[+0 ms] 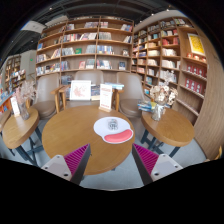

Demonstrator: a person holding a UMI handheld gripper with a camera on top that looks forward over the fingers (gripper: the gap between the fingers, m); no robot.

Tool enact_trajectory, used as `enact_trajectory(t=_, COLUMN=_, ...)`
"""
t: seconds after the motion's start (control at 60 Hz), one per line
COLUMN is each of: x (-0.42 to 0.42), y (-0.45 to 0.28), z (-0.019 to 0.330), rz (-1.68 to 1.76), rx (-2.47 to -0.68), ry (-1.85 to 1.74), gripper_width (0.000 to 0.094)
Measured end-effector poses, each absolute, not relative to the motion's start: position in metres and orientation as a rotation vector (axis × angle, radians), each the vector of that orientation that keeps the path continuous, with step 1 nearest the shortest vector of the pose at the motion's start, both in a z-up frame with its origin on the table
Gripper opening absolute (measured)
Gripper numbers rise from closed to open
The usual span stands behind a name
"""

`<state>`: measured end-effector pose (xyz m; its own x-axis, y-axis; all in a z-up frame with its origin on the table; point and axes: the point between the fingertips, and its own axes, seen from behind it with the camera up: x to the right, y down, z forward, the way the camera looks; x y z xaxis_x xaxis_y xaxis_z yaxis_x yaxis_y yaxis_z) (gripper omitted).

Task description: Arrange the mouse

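The gripper [110, 160] hangs above the floor with its two fingers spread apart and nothing between them, their pink pads [75, 157] facing inward. Ahead of the fingers stands a round wooden table [70, 132], and on it lies a white-and-red mat [114, 130] with a small grey thing on top that looks like the mouse [112, 124], though it is too small to be sure. The mouse sits well beyond the fingertips, so I judge the task hardly begun: the approach, the grasp and the arranging are all left to do. Around the table are other pieces of furniture: a smaller round table [172, 127] to one side carrying a vase of flowers [160, 97], another round table [18, 125] on the other side, and a desk [90, 95] behind with upright signs [81, 90] on it. Bookshelves [95, 45] full of books line the walls at the back. Nothing stands directly between the fingers and the mouse; the near edge of the table is the only thing to clear on the way in.
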<state>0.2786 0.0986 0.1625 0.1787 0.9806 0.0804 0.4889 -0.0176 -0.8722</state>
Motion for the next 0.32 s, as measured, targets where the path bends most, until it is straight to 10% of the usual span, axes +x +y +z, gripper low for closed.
enact_trajectory(t=0.317, x=0.327, y=0.062, z=0.161, rz=0.806, rx=-1.572, ry=-1.505, gripper_width=0.0854)
